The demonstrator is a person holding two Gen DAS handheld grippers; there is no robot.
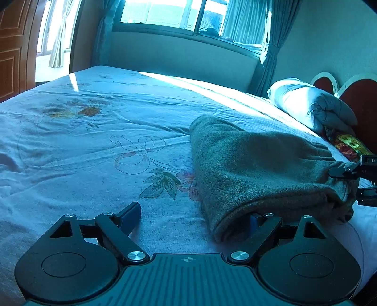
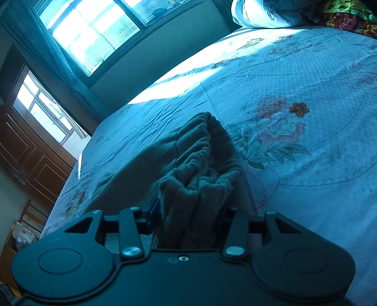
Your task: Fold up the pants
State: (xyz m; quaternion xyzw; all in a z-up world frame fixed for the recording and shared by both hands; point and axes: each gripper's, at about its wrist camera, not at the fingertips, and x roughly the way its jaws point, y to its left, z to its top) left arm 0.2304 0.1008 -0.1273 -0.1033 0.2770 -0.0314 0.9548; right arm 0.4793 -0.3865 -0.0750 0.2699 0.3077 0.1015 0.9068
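The grey-green fleece pants [image 1: 254, 164] lie folded in a thick bundle on the flowered bed sheet [image 1: 94, 146], right of centre. My left gripper [image 1: 193, 216] is open, low at the bed's near edge; its right finger is tucked under the bundle's near fold, its left finger [image 1: 130, 215] rests on bare sheet. My right gripper [image 2: 188, 211] is shut on the bunched elastic waistband of the pants [image 2: 195, 169]. It also shows at the far right of the left wrist view [image 1: 348, 181], gripping the bundle's end.
A rolled white quilt [image 1: 311, 103] and a colourful pillow [image 1: 346, 143] lie against the red headboard [image 1: 360, 98] at the right. A window [image 1: 188, 14] with curtains is beyond the bed. A wooden door [image 2: 30, 150] stands at the left.
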